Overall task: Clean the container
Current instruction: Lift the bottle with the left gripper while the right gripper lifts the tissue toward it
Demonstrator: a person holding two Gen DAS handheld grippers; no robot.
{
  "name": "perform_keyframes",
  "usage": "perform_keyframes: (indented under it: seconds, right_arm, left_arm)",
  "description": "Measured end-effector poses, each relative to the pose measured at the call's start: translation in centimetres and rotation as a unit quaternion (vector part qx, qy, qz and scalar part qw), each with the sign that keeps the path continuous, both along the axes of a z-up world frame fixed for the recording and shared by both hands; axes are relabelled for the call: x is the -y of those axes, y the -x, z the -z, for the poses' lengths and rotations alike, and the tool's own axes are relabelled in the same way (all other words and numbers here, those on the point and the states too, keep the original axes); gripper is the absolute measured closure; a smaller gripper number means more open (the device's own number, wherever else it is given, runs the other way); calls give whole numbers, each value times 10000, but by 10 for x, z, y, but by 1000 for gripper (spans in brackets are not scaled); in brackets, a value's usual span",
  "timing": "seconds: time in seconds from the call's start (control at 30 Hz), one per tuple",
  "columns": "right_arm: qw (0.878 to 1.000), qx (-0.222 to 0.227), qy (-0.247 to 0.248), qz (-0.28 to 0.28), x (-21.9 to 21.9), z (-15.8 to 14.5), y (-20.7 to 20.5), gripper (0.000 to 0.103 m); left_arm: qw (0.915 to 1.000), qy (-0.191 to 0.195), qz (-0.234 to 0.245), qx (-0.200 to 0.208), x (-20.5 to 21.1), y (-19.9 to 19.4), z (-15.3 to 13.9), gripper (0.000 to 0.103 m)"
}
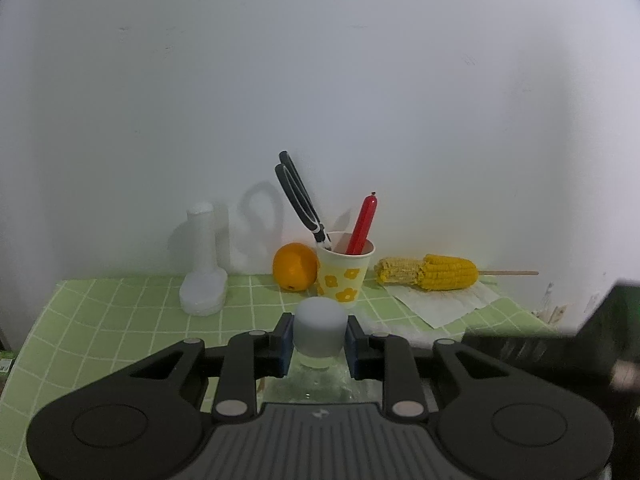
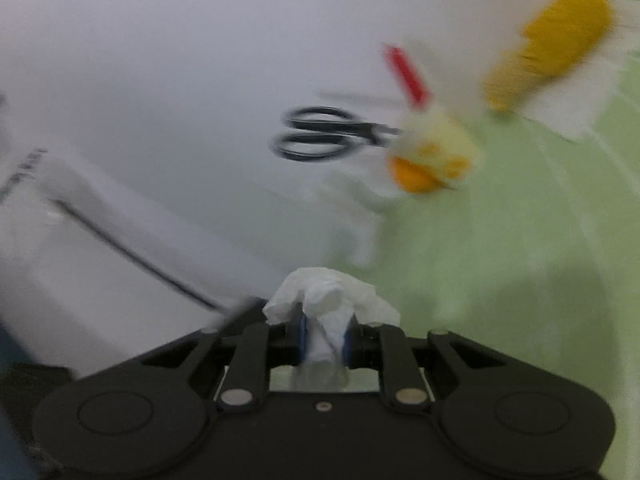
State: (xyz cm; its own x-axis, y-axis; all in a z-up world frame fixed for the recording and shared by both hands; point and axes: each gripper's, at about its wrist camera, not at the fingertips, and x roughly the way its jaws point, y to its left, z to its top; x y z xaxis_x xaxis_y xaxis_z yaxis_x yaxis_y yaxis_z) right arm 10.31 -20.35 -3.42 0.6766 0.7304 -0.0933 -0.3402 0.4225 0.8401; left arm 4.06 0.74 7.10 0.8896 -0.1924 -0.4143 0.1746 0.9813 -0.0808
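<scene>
Left gripper [image 1: 319, 340] pinches the grey cap [image 1: 319, 330] of a clear, probably light and slippery bottle [image 1: 320, 384] above the green counter [image 1: 120, 320], best held at its neck, while right gripper [image 2: 324, 340] clamps soft crumpled tissue [image 2: 328, 300].

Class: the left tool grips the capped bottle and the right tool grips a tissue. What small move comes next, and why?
Probably bring the tissue over to the bottle and start wiping. The left tool already clamps the bottle, and the right tool is shut on the tissue but not yet touching it.
</scene>
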Motion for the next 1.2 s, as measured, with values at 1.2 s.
perform_keyframes:
  seconds: [1.2]
  right_arm:
    - [9908, -804, 672, -855, -7, 19, -51, 85]
  left_arm:
    - [9996, 121, 260, -7, -8, -1, 2, 75]
